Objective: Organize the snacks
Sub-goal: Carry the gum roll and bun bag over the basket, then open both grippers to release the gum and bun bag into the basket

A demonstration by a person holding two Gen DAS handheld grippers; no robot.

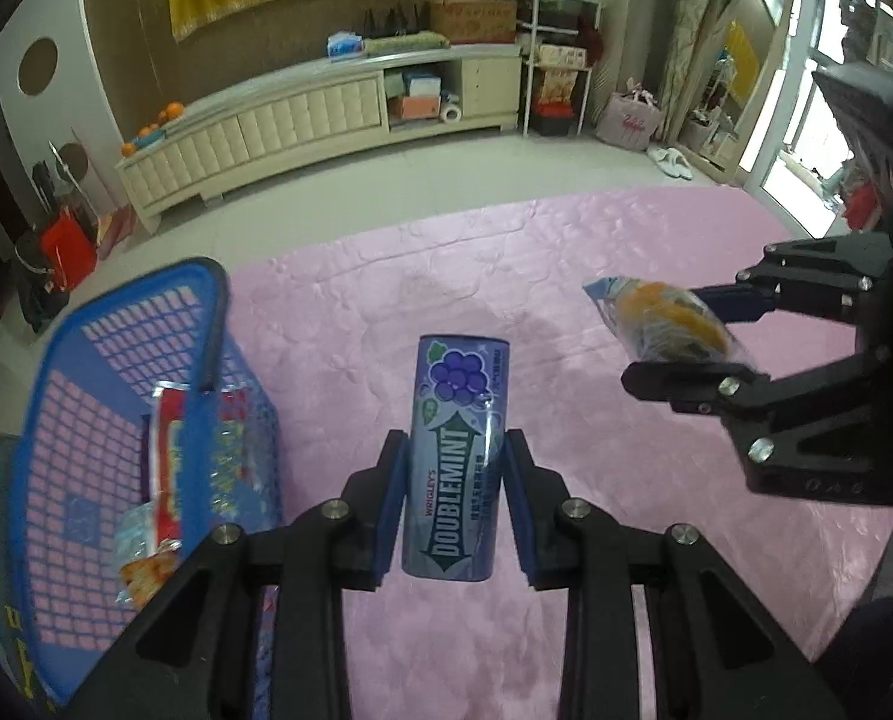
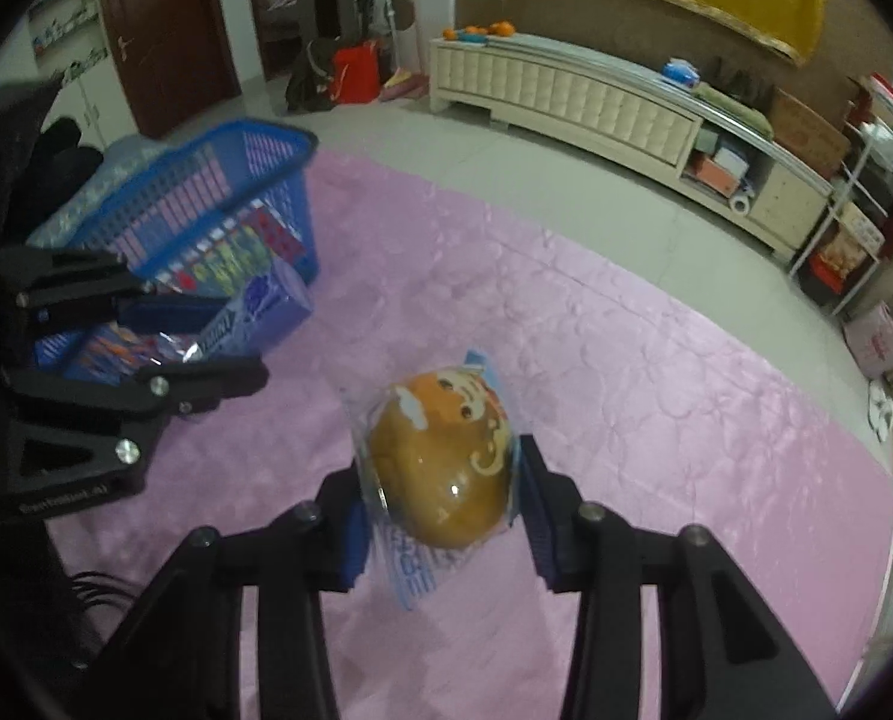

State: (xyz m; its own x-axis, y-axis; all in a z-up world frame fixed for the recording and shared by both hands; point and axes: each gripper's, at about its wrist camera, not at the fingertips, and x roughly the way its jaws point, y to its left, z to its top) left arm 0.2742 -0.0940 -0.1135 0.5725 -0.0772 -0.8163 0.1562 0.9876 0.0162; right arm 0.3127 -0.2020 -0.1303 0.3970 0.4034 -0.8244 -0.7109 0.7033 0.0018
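Two tools: a snack is carried in each, both lifted clear of the pink quilt (image 1: 566, 276).
Basket: the blue basket (image 1: 56, 372) is seen to the left of the left tool (image 1: 452, 468) and beyond it, so it lies on the far side of the left tool from the right tool (image 2: 440, 498); several wrapped snacks are already inside.
Nearer tool: the left one is judged the nearer to the basket; in the right wrist view the basket rim (image 2: 248, 138) is found well off to the upper left, past the left tool.
Gum pack: the purple Doublemint pack (image 1: 455, 456) is clamped by its lower half between the blue pads of the left tool, its long axis running straight ahead along the fingers.
Bun: the round wrapped bun (image 2: 440, 462) is gripped at its sides by the right tool, the jaws set narrow around it, the wrapper ends sticking out ahead and behind.
Coming move: a leftward carry is judged likely, the gum pack first; a drop over the near rim would be needed, with the pack's length let fall inside.
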